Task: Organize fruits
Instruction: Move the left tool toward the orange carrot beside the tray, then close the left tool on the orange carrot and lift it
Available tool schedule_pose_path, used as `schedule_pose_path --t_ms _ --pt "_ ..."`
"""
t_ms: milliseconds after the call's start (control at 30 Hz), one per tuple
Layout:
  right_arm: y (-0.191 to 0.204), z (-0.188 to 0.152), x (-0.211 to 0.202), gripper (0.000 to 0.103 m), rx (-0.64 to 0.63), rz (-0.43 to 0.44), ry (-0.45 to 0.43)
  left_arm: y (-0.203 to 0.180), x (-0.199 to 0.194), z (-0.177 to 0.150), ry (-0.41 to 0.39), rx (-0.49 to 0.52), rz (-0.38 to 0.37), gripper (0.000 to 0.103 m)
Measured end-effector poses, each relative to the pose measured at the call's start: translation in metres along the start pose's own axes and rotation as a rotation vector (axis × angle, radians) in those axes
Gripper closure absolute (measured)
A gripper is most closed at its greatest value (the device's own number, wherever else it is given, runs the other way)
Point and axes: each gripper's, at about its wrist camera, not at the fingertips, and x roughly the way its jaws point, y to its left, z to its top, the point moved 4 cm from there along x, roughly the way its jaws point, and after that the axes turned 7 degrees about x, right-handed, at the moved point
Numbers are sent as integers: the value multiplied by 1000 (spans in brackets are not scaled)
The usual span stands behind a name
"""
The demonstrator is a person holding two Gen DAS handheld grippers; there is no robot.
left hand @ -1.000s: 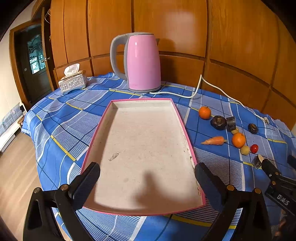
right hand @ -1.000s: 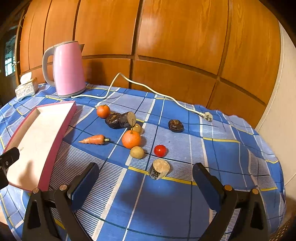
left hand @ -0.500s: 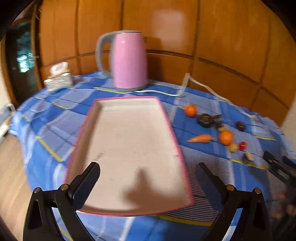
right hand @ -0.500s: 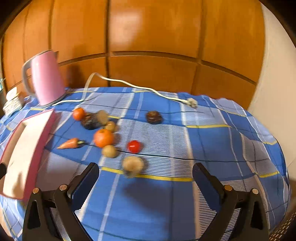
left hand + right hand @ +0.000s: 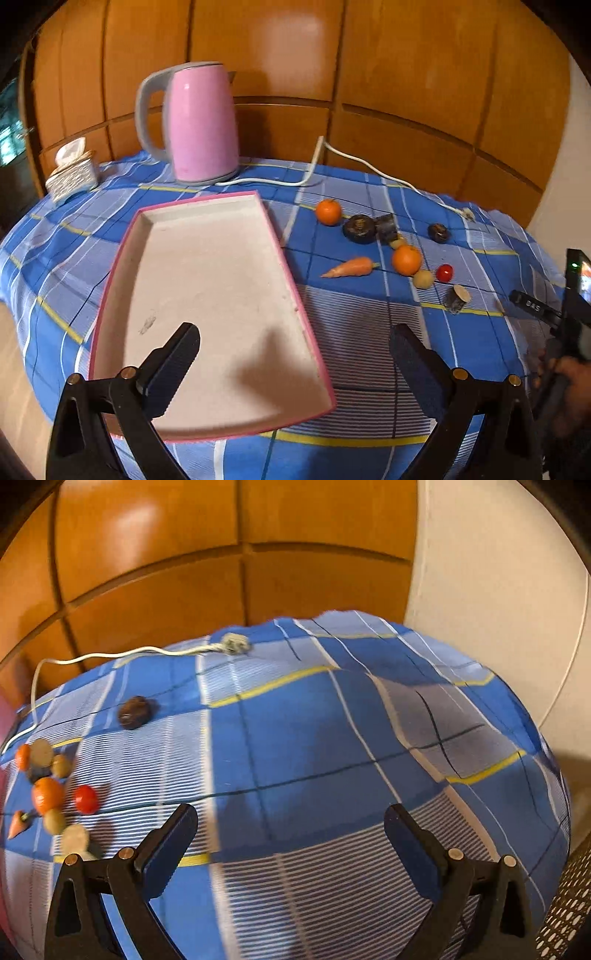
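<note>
A pink-rimmed tray (image 5: 122, 254) lies bare on the blue checked cloth. My left gripper (image 5: 293, 356) hangs open over the tray's near right corner, nothing between its fingers. Right of the tray lies a cluster: two oranges (image 5: 328, 212) (image 5: 406, 260), a carrot (image 5: 351, 267), a red tomato (image 5: 444, 273), dark fruits (image 5: 359, 229), a small yellowish fruit (image 5: 423, 278) and a cut stub (image 5: 457, 298). My right gripper (image 5: 290, 834) is open over bare cloth, and the same cluster sits at that view's far left, with its orange (image 5: 47, 794) and tomato (image 5: 86, 799).
A pink kettle (image 5: 199, 122) stands behind the tray, its white cord (image 5: 369, 162) trailing right to a plug (image 5: 234, 645). A tissue box (image 5: 72, 173) sits at the back left. Wood panelling rises behind the table. The cloth drops off at the right beside a pale wall (image 5: 498, 590).
Both views have swung to the right. The tray now sits further left in the left wrist view, and the fruit cluster has slid to the right wrist view's left edge. Both grippers stay open.
</note>
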Motion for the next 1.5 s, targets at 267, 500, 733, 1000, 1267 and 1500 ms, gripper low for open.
schedule_pose_path --t_ms 267,500,733,1000,1267,1500 --pt "-15 -7 23 1 44 -48 62 -20 23 33 53 117 -88 0" --pt "-19 -10 30 0 59 -56 79 -37 64 58 137 262 -112 15" --pt "-19 -11 32 0 58 -58 74 -51 99 66 207 362 -149 22" --pt "-19 -11 31 0 59 -58 72 -59 124 70 242 406 -187 28" --pt "-19 -10 32 0 64 -57 70 -70 152 65 314 452 -200 67" --pt "-18 -10 32 0 60 -64 64 -65 143 64 266 360 -228 80"
